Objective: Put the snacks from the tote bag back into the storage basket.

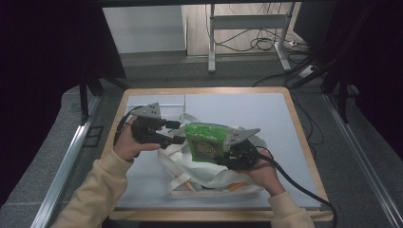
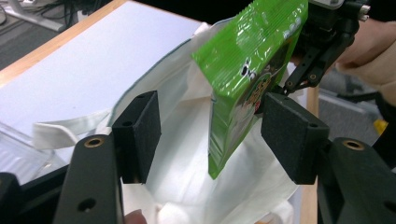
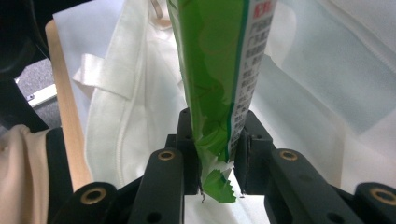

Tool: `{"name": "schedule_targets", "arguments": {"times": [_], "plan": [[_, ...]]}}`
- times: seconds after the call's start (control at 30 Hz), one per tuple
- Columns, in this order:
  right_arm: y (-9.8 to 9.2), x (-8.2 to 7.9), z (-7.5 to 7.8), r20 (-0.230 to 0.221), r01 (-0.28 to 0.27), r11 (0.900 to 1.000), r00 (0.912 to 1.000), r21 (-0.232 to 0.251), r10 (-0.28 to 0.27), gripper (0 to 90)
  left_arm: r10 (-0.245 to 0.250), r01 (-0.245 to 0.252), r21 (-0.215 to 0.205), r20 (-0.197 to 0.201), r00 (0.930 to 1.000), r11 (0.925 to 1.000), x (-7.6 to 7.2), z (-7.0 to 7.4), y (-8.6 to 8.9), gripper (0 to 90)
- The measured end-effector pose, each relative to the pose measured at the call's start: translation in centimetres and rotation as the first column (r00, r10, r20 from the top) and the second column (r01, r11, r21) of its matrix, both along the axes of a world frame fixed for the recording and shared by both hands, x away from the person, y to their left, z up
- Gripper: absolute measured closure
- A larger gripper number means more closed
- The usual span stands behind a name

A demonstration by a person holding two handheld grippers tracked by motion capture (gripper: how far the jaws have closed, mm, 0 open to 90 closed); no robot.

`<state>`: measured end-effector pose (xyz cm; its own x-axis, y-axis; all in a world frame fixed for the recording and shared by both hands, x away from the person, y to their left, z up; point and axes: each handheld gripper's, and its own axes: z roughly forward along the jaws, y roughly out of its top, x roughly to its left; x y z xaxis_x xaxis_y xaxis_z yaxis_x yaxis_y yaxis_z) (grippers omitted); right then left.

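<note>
A green snack packet (image 1: pixel 205 141) hangs upright over a white cloth tote bag (image 1: pixel 209 175) lying on the table. My right gripper (image 1: pixel 228 152) is shut on the packet's crimped edge; in the right gripper view both pads pinch the packet (image 3: pixel 219 70) at my right gripper (image 3: pixel 215 144), with the bag (image 3: pixel 140 107) behind. My left gripper (image 1: pixel 178 133) is just left of the packet, pointing right. In the left gripper view my left gripper (image 2: pixel 210 135) stands open above the bag's mouth (image 2: pixel 187 158), and the packet (image 2: pixel 247 70) hangs beyond the pads, untouched. The right gripper (image 2: pixel 317 51) holds it from above.
The bag lies on a pale mat on a wood-rimmed table (image 1: pixel 247 107). Something orange (image 1: pixel 237 186) shows at the bag's near edge. A clear plastic piece (image 2: pixel 18 149) lies left of the bag. A metal stand (image 1: pixel 211 42) and floor cables are beyond the table.
</note>
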<state>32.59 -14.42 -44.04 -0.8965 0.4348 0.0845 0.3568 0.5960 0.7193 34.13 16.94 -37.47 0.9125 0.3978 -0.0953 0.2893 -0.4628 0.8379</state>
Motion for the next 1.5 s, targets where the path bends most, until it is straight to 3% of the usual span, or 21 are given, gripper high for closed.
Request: {"name": "schedule_targets", "arguments": {"times": [0.23,0.5,0.63,0.83,0.9,1.03,1.07,1.23,1.4,1.5], "plan": [[0.3,0.5,0.4,0.011,-0.014,0.998,0.9998,-0.067,0.015,73.2,-0.047,0.047,0.072,-0.008,0.9989,0.9962,1.1,1.0,-0.7,36.5],[1.4,0.9,0.3,-0.004,-0.047,0.99,0.9989,-0.132,0.047,73.2,-0.101,0.102,0.105,-0.018,0.9947,0.9892,2.1,1.3,-1.9,36.4],[1.6,1.0,0.3,0.001,-0.065,0.985,0.9978,-0.162,0.066,73.2,-0.16,0.163,0.158,-0.031,0.9866,0.9738,2.4,1.1,-2.9,36.8],[1.7,0.9,0.3,0.006,-0.086,0.981,0.996,-0.173,0.089,73.1,-0.224,0.235,0.255,-0.072,0.9719,0.9379,2.6,0.1,-4.0,40.5],[1.7,0.9,0.3,0.01,-0.087,0.981,0.9959,-0.175,0.09,73.1,-0.226,0.24,0.265,-0.082,0.9707,0.9339,2.5,-0.2,-4.1,44.8],[1.7,0.9,0.3,0.017,-0.083,0.98,0.9961,-0.179,0.087,73.1,-0.242,0.258,0.272,-0.093,0.9658,0.927,2.5,-0.4,-4.2,64.6],[1.7,0.9,0.3,0.017,-0.086,0.979,0.9957,-0.182,0.091,73.0,-0.244,0.262,0.275,-0.098,0.9647,0.9249,2.4,-0.5,-4.3,65.9],[1.7,0.9,0.2,0.007,-0.094,0.979,0.9953,-0.179,0.097,72.1,-0.246,0.263,0.285,-0.093,0.9648,0.9219,2.2,-0.4,-4.2,71.7],[1.6,0.8,0.5,0.003,-0.092,0.985,0.9956,-0.144,0.093,67.3,-0.244,0.261,0.26,-0.095,0.9651,0.9299,2.4,-0.5,-3.6,75.8],[1.5,0.8,0.6,0.011,-0.079,0.988,0.9966,-0.129,0.081,62.1,-0.229,0.246,0.241,-0.097,0.9686,0.9389,2.5,-0.5,-3.1,76.6]]}}
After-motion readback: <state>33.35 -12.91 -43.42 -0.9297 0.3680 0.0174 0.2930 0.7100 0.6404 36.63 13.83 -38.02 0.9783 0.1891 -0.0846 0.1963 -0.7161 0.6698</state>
